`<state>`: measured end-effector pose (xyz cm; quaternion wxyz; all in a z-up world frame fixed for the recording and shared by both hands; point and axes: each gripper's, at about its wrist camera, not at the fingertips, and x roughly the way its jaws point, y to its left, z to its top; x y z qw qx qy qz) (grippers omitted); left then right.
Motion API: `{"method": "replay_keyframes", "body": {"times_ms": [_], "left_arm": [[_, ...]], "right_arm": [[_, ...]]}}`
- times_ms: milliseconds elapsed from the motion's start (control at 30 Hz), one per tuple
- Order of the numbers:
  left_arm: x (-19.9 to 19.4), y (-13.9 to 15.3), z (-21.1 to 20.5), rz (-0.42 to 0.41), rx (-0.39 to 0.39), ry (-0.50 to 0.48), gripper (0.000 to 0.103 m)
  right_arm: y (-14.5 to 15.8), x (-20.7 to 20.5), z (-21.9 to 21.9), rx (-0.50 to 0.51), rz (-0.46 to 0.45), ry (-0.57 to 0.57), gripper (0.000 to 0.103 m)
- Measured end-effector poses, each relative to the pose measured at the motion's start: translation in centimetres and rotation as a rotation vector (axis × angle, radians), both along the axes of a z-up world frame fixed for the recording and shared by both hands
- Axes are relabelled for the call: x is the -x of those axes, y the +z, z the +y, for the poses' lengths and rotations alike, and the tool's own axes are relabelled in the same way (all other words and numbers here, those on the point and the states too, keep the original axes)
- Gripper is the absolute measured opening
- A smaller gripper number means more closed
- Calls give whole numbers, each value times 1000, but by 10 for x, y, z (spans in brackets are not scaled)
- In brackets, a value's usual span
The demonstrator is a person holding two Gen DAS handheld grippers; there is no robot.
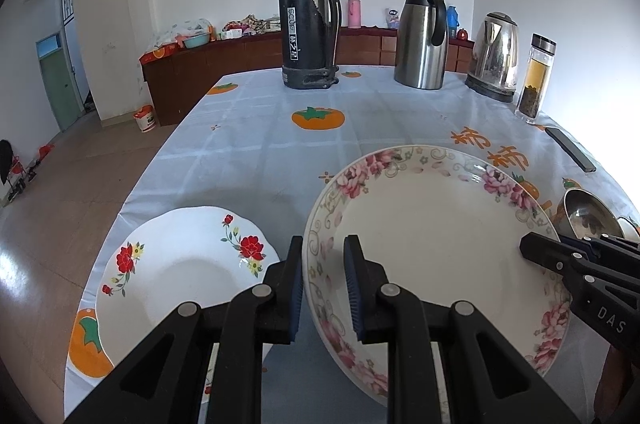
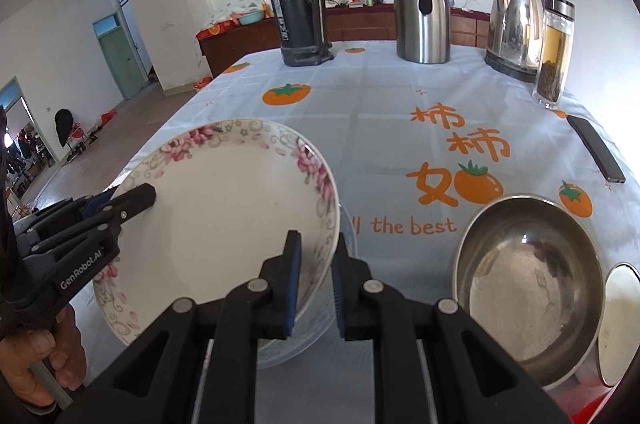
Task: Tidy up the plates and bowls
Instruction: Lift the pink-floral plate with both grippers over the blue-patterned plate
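A pink-flowered plate (image 1: 432, 236) hangs tilted above the table, held at both rims; it also shows in the right wrist view (image 2: 224, 208). My left gripper (image 1: 323, 288) straddles its left rim, one finger on each side. My right gripper (image 2: 316, 284) straddles its right rim the same way, and its fingers (image 1: 540, 250) show over the plate in the left wrist view. A red-flowered plate (image 1: 180, 276) lies on the table at the left. A clear glass dish (image 2: 320, 328) sits under the held plate. A steel bowl (image 2: 532, 288) stands at the right.
At the table's far side stand a black thermos (image 1: 308, 20), a steel carafe (image 1: 422, 36), a kettle (image 1: 496, 56) and a glass tea bottle (image 1: 536, 80). A black phone (image 2: 596, 148) lies near the right edge. A white lid (image 2: 620, 324) lies beside the steel bowl.
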<state>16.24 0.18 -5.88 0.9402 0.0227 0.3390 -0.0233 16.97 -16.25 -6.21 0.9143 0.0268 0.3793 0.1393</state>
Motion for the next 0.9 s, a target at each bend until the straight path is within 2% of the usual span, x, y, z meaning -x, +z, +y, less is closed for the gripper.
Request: {"method": "replay_keyframes", "body": {"times_ms": [533,900], "left_arm": [[-12,-27,5,47,21,17,21],[-13,-32,3,45,13,19,21]], "right_arm": [[-23,-11,8,31,32,-11,15],[-26,-8,11,55,7,-13,15]]}}
